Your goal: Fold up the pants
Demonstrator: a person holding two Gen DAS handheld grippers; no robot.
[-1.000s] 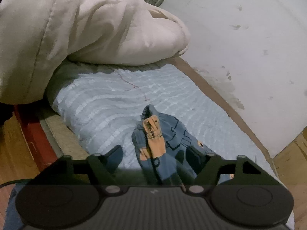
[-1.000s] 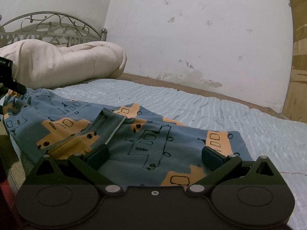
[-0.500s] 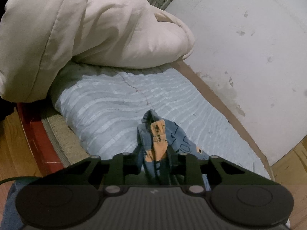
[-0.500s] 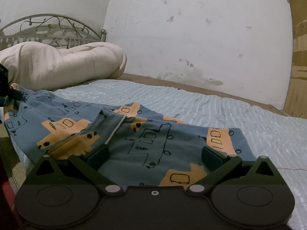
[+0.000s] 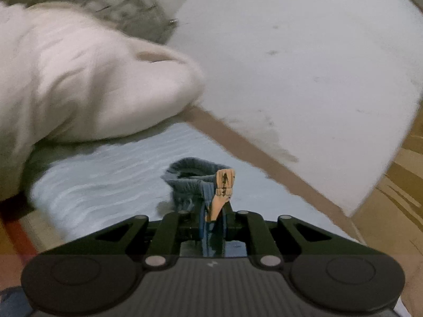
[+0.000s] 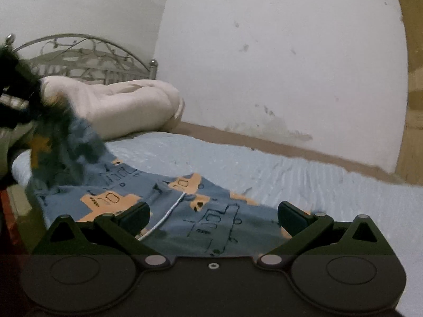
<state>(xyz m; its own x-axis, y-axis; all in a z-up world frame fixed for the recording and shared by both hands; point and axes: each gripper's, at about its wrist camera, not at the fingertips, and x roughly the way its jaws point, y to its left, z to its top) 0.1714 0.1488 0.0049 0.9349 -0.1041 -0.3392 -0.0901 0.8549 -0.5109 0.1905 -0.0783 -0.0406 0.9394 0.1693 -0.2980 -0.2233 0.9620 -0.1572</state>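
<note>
The blue pants (image 6: 185,211) with orange vehicle prints lie on the light blue bedsheet (image 6: 290,169). My left gripper (image 5: 212,219) is shut on a bunched end of the pants (image 5: 201,182) and holds it lifted above the bed. In the right wrist view this lifted end (image 6: 66,137) hangs blurred at the left, under the left gripper (image 6: 15,97). My right gripper (image 6: 211,214) is open, its fingers spread just above the flat part of the pants with a white drawstring (image 6: 169,211) between them.
A cream duvet (image 5: 79,84) is heaped at the head of the bed by the metal headboard (image 6: 84,58). A white wall (image 6: 264,66) runs along the far side. The bed's red edge (image 5: 18,235) and wooden floor lie at the left.
My left gripper shut on the pants' end and lifted it up off the bed. The right gripper stayed open and moved slightly over the pants.
</note>
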